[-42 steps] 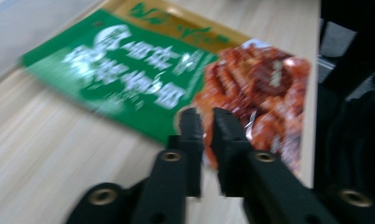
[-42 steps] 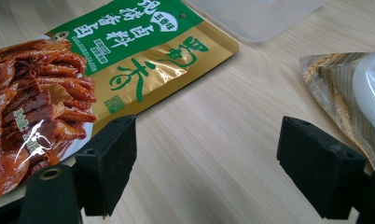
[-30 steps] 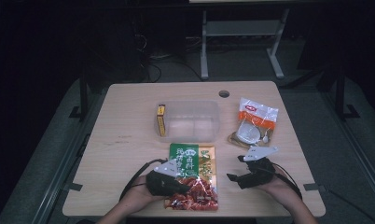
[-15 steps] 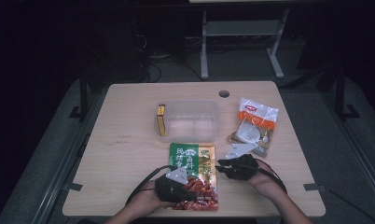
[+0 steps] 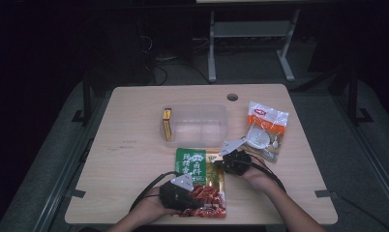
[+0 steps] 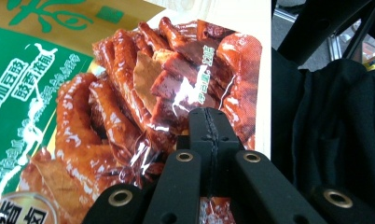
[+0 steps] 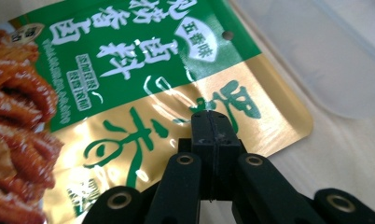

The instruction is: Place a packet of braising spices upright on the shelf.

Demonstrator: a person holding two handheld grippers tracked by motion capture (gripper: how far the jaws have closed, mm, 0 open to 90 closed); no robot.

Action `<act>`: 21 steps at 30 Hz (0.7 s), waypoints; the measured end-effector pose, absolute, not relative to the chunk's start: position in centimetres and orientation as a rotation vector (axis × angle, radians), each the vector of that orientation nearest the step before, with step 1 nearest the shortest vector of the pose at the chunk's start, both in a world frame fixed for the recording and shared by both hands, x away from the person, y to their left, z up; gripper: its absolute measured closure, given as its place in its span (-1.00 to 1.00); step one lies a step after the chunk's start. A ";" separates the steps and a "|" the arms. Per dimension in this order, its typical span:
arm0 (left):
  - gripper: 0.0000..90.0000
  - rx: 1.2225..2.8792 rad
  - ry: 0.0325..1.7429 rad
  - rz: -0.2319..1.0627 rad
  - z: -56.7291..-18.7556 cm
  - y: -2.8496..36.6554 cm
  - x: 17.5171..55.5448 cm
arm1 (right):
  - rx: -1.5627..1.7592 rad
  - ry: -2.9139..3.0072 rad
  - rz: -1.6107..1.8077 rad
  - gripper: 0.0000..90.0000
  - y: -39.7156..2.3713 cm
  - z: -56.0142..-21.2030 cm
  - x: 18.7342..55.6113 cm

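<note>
Glossy green, gold and red foil snack packet [image 5: 201,181] is laid flat near the table's [image 5: 129,159] front edge, just below a clear plastic tub [image 5: 195,124]. Its lower end is covered in the high view by the left gripper [image 5: 192,197], and its printed lettering is cut off in both gripper views. The left gripper's jaws are closed together over the red printed end [image 6: 176,88]. The right gripper [image 5: 220,163] has just been closing; its jaws are met over the gold edge [image 7: 241,116], though whether foil is pinched cannot be made out.
</note>
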State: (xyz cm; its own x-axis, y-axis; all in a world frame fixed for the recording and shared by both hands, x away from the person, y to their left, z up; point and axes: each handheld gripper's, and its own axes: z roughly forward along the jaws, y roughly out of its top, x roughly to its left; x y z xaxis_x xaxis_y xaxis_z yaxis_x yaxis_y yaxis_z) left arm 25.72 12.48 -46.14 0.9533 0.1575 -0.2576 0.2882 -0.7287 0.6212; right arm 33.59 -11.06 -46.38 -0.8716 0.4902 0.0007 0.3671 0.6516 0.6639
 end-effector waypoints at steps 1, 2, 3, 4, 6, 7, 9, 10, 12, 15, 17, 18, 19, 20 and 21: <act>1.00 2.396 0.314 -0.251 -46.2 12.6 25.7 | 0.692 2.701 1.012 1.00 -11.0 -46.5 33.5; 1.00 2.400 0.318 -0.258 -46.1 12.8 25.7 | 0.680 2.700 1.005 1.00 -11.1 -46.5 33.5; 1.00 2.401 0.318 -0.261 -46.1 13.0 25.8 | 0.678 2.704 0.997 1.00 -11.1 -46.4 33.4; 1.00 2.402 0.323 -0.267 -46.1 13.3 25.7 | 0.675 2.705 0.996 1.00 -11.0 -46.4 33.2; 1.00 2.410 0.333 -0.274 -46.0 14.0 25.8 | 0.657 2.721 0.990 1.00 -11.0 -46.3 32.9; 1.00 2.416 0.336 -0.273 -46.0 14.4 25.8 | 0.656 2.732 0.985 1.00 -11.0 -46.2 32.7; 1.00 2.420 0.361 -0.284 -45.9 15.3 25.9 | 0.650 2.750 0.982 1.00 -11.0 -46.1 32.2; 1.00 2.429 0.362 -0.285 -45.8 15.7 26.1 | 0.626 2.758 0.968 1.00 -11.0 -46.1 31.9; 1.00 2.441 0.375 -0.284 -45.7 16.4 26.2 | 0.601 2.772 0.967 1.00 -10.9 -46.1 31.4; 1.00 2.449 0.404 -0.273 -45.6 17.5 26.5 | 0.567 2.798 0.967 1.00 -10.8 -46.0 30.5; 1.00 2.465 0.422 -0.263 -45.4 18.4 26.8 | 0.547 2.813 0.962 1.00 -10.6 -45.9 29.8; 1.00 2.461 0.442 -0.253 -45.4 18.7 26.9 | 0.546 2.823 0.967 1.00 -10.3 -45.9 29.4; 1.00 2.460 0.454 -0.238 -45.4 19.1 27.0 | 0.510 2.827 0.964 1.00 -10.2 -45.9 29.1; 1.00 2.457 0.463 -0.227 -45.4 19.4 27.1 | 0.506 2.836 0.970 1.00 -10.0 -45.9 28.8; 1.00 2.461 0.480 -0.216 -45.3 19.9 27.3 | 0.501 2.843 0.968 1.00 -9.8 -45.9 28.6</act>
State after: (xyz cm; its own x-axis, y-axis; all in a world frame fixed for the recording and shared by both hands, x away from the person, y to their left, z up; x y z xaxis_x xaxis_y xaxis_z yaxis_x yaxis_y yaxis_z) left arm 27.34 19.87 -45.31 0.9207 0.2879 -0.2636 0.3882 -0.7453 0.5421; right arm 28.58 -9.79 -45.88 -0.9414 0.3370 0.0143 0.2757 0.7445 0.6081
